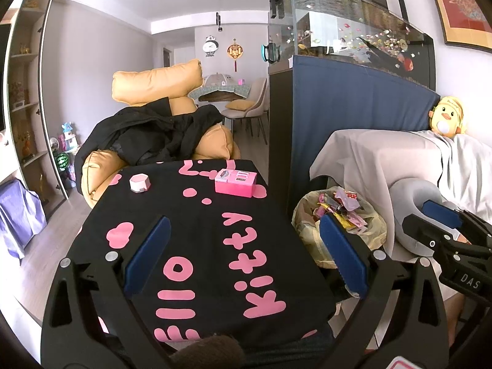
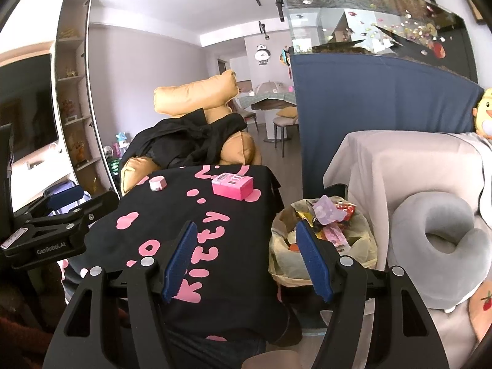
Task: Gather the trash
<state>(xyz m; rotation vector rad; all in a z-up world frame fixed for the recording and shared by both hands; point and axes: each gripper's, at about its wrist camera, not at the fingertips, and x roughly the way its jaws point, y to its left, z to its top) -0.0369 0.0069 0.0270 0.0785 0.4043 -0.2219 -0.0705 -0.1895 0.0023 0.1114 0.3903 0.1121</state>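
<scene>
Both grippers open and empty over the table; trash sits in the lined bin beside it.

Nearest, the left gripper (image 1: 246,255) holds its jaws wide apart with nothing between the blue pads; the right gripper (image 2: 249,261) is likewise spread and empty. Below them lies the table (image 1: 196,215), covered in black cloth with pink lettering. Just off its right edge stands the trash bin (image 2: 323,246), lined with a pale yellow bag and heaped with crumpled wrappers (image 2: 329,215) in pink, red and yellow. These appear light, thin and slippery; they should crush easily, so a pinch on a raised fold looks best. Further back on the table rest a pink box (image 1: 235,183) and a small white hexagonal container (image 1: 140,182), both apparently rigid and light, graspable across opposite sides.
</scene>
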